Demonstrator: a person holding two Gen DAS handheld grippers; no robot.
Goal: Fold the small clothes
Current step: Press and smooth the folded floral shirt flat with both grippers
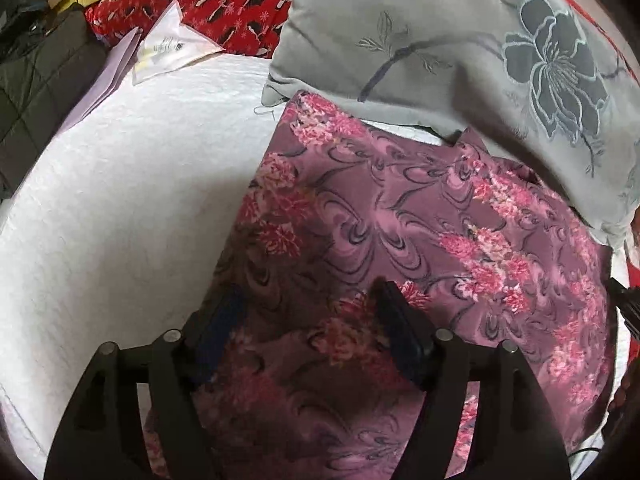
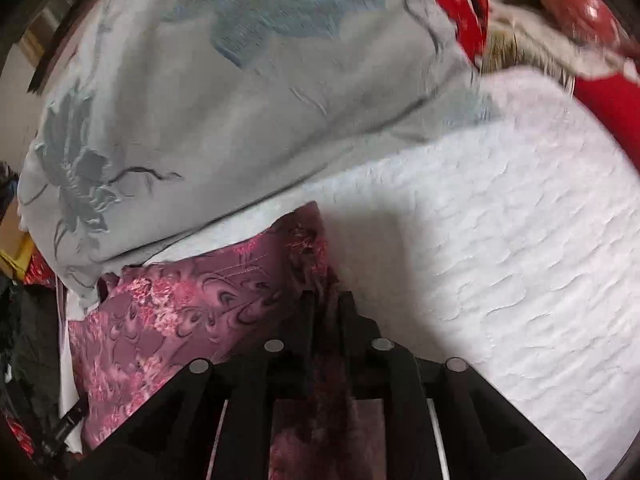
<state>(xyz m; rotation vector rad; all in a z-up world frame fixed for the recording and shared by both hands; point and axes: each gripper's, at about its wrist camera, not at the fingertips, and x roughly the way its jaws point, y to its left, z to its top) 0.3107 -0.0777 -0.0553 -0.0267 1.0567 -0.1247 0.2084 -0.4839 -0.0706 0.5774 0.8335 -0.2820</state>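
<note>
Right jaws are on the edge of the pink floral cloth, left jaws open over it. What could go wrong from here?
1. The right gripper pinches only a thin edge of the pink floral cloth; it may slip free.
2. The grey pillow overlaps the cloth's far edge and could drag.
3. The open left gripper may bunch the fabric.

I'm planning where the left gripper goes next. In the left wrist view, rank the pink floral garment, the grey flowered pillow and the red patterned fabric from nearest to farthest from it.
1. Pink floral garment: directly under the left gripper, between its open jaws.
2. Grey flowered pillow: beyond the garment, upper right, overlapping its far edge.
3. Red patterned fabric: farthest, top left, past the white bed cover.
</note>
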